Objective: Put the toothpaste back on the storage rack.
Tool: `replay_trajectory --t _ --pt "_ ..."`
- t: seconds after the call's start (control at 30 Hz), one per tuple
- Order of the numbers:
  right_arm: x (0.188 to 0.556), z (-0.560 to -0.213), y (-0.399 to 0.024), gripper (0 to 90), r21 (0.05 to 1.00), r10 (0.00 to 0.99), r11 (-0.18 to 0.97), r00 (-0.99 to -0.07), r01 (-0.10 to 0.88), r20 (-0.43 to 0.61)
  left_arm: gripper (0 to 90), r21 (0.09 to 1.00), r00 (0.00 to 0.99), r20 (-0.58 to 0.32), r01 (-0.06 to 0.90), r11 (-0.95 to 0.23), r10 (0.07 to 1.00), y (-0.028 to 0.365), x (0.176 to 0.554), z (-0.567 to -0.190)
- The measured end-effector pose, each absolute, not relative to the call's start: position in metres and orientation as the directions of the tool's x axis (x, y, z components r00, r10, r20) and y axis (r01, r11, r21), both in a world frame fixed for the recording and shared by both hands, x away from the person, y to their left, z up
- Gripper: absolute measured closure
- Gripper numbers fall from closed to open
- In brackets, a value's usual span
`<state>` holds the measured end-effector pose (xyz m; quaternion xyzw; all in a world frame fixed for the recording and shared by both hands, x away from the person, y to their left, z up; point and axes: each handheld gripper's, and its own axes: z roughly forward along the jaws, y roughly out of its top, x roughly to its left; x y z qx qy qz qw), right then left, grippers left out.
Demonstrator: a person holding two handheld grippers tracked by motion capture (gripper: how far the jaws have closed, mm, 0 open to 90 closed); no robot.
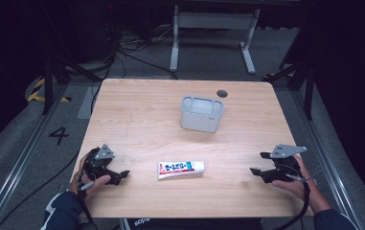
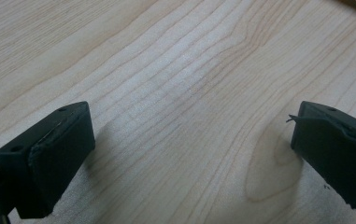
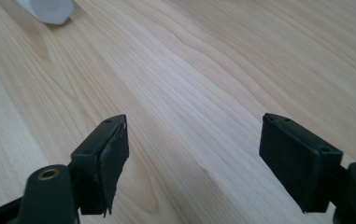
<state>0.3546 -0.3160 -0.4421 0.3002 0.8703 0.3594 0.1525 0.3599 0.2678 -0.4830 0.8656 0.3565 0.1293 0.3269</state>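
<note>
The toothpaste tube point(image 1: 180, 168) — white, blue lettering, red band at its left end, white cap to the right — lies flat on the table point(image 1: 137, 115) between the left gripper point(image 1: 122, 174) and right gripper point(image 1: 256, 170); both grippers' jaws gape, nothing between them

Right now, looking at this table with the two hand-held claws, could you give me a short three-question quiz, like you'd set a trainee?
1. True or false: the toothpaste tube lies flat on the table, between the left gripper and the right gripper.
2. Which stands farther from the person: (a) the tube, (b) the grey container?
3. What is between the right gripper's jaws in its own view?

Key: 1 true. 2 b. 3 nothing; the jaws stand apart over bare wood.
</note>
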Motion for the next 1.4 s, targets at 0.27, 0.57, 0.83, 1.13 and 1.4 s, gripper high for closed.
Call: replay_trajectory --t 0.27,0.57,0.83,1.13,1.4 --pt "0.361 -0.433 -0.282 24.8 0.709 0.551 0.612 -0.832 0.349 -0.065 0.1 0.658 0.712 -0.009 0.533 -0.532 0.702 0.268 0.36 -0.483" --pt "0.363 -0.427 -0.255 24.7 0.705 0.493 0.636 -0.868 0.312 -0.061 0.1 0.658 0.712 -0.01 0.533 -0.531 0.702 0.268 0.36 -0.483" --pt "0.369 -0.419 -0.229 26.1 0.717 0.451 0.645 -0.889 0.264 -0.079 0.2 0.659 0.707 -0.007 0.535 -0.529 0.708 0.268 0.359 -0.483" --pt "0.372 -0.411 -0.197 25.7 0.711 0.374 0.674 -0.923 0.2 -0.095 0.2 0.659 0.704 -0.009 0.538 -0.525 0.71 0.267 0.359 -0.483" --pt "0.377 -0.412 -0.177 25.6 0.697 0.333 0.696 -0.938 0.175 -0.096 0.2 0.658 0.701 -0.013 0.543 -0.522 0.713 0.267 0.358 -0.483"
